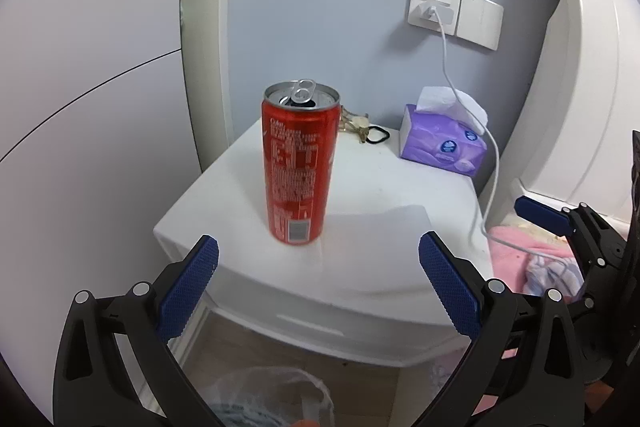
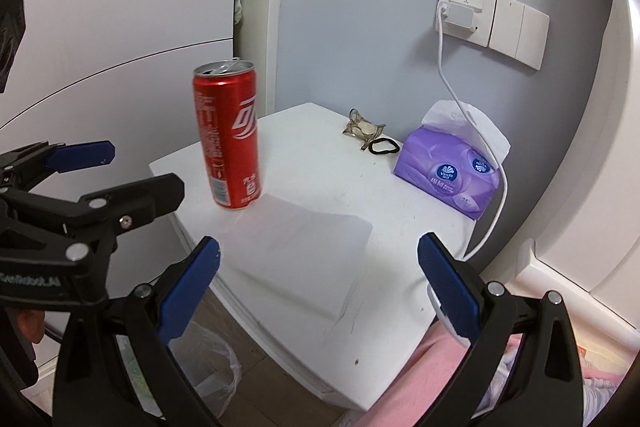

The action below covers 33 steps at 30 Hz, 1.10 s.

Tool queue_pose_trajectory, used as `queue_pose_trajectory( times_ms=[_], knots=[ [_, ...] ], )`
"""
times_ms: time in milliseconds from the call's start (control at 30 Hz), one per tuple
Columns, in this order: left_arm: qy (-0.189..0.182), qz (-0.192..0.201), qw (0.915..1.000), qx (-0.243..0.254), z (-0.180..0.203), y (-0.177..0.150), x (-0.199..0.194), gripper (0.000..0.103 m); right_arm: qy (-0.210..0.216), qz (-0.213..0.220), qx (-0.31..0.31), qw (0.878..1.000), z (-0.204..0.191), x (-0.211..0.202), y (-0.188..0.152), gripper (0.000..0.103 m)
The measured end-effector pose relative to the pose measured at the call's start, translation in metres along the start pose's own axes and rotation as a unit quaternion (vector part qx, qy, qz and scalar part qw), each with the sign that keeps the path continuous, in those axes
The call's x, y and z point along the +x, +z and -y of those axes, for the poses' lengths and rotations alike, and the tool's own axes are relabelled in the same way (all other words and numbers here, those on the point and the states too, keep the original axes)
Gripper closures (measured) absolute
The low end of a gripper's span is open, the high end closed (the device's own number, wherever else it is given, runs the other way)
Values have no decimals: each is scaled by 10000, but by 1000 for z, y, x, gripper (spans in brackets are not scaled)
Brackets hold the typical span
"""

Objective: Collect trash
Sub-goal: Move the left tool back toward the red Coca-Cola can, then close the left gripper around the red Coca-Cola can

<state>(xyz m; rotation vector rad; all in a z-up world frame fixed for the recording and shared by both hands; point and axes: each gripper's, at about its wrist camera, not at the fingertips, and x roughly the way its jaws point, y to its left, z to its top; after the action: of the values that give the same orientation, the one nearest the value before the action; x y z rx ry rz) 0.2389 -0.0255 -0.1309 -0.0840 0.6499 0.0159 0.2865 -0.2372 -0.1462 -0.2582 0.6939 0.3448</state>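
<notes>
Both your grippers, left gripper [image 1: 319, 251] and right gripper [image 2: 319, 253], are spread wide and hold nothing. Your red can [image 1: 299, 163] stands upright near the nightstand's [image 1: 372, 187] front-left edge. Below, the plastic bag [image 1: 276, 395] is cut off, its contents blurred.

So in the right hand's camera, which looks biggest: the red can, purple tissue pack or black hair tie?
1. Red can, though it stands nearest the camera, so that is unsure.
2. Purple tissue pack, close behind.
3. Black hair tie, clearly smallest.
</notes>
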Motion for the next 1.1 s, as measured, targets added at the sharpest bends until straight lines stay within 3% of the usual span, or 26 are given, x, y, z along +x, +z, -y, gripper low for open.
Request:
queue_pose_trajectory(
  times_ms=[600,1100],
  knots=[
    [-23,-34,9999,121,-2,21,65,6,-267,-46,172,9995,32,47,13,7],
    [-41,-118,9996,244,-8,29,90,6,161,84,-74,9998,22,69,24,7]
  ],
)
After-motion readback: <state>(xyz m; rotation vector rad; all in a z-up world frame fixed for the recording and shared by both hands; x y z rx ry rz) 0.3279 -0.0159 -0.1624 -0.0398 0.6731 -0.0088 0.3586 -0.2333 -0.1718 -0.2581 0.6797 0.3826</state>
